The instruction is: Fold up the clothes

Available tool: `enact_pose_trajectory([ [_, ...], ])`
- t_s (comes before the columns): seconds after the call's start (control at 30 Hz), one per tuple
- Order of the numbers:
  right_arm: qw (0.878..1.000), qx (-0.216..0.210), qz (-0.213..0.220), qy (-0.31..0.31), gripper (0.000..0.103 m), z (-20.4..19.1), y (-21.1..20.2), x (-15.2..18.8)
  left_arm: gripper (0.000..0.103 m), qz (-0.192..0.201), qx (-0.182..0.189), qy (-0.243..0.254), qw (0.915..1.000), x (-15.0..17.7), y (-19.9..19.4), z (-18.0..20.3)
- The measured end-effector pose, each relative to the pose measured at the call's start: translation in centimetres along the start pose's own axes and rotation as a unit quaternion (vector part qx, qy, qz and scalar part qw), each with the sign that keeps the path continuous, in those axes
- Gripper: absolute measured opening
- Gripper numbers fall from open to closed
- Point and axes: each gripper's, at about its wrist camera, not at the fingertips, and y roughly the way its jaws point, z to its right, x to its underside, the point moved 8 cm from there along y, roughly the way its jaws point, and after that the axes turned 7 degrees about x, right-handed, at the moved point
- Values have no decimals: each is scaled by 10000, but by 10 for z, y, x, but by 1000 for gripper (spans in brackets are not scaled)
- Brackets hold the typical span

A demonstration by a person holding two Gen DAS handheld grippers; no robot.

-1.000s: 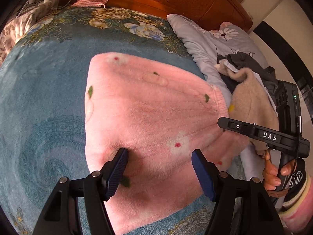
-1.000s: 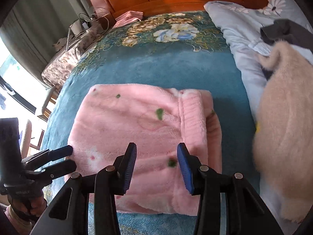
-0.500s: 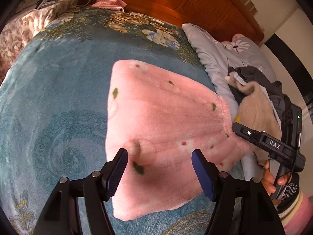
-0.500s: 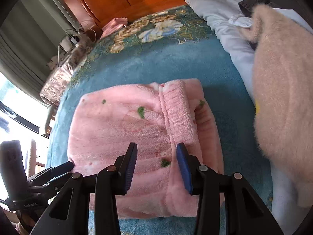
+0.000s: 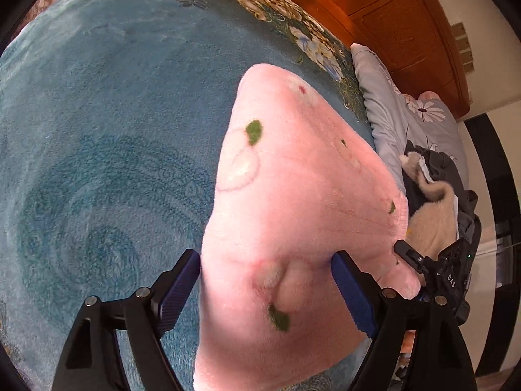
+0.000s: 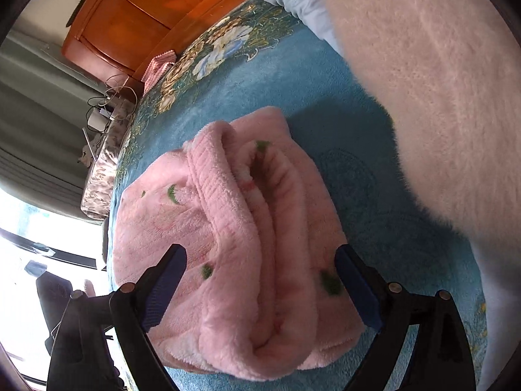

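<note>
Two grippers: both straddled the folded pink garment (image 5: 293, 202).
Left gripper (image 5: 267, 290): jaws apart.
Right gripper (image 6: 260, 286): jaws apart.
Surface: teal blanket (image 5: 97, 130) lay under the garment.

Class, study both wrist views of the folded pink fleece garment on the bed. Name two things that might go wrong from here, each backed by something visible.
1. Both the left gripper and right gripper straddle the pink fleece garment with jaws open; closing may catch only the top layers, so the stacked folds could slide apart.
2. The cream fleece garment lies close beside it on the teal blanket; a sideways move might snag or drag it.
</note>
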Motion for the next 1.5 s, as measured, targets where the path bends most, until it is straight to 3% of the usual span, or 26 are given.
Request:
enact_pose_trajectory([
  [0.1,9998,24,-179,-65,93,1,12,-4,85,-122,218,-235,9994,-3,7,-8],
  [0.23,9996,8,-293,56,93,6,21,-10,85,-193,300,-191,9992,-4,15,-7],
  [0.3,9994,-14,-319,117,92,6,22,-10,76,-182,355,-223,9990,-5,16,-6],
  [0.37,9993,6,-349,114,85,5,22,-9,65,-185,362,-170,9990,-7,18,-2],
  [0.43,9992,63,-391,63,70,3,21,-8,53,-162,274,57,9995,-11,18,6],
  [0.5,9990,101,-439,45,59,0,19,-8,49,-155,221,310,9992,-16,16,14],
  [0.67,9985,209,-500,-72,48,-14,10,-20,46,-88,692,382,9968,-55,4,26],
  [0.83,9985,40,-380,-384,47,-55,10,-57,46,110,670,814,9944,-123,-5,40],
  [0.9,9978,-22,-272,-599,47,-79,14,-80,46,242,487,1165,9917,-152,-11,46],
  [1.07,9938,-151,77,-1096,46,-138,33,-152,45,753,15,2038,9761,-239,-25,63],
  [1.2,9922,-191,370,-1171,46,-180,61,-215,46,1139,-451,2114,9697,-311,-12,59],
  [1.33,9909,31,711,-1139,46,-210,91,-266,46,1451,-954,2074,9627,-376,5,47],
  [1.43,9893,412,728,-1192,46,-219,119,-282,46,1372,-1507,1738,9635,-395,33,13],
  [1.5,9864,694,665,-1336,46,-220,139,-287,46,1208,-1765,1656,9627,-390,49,-8],
])
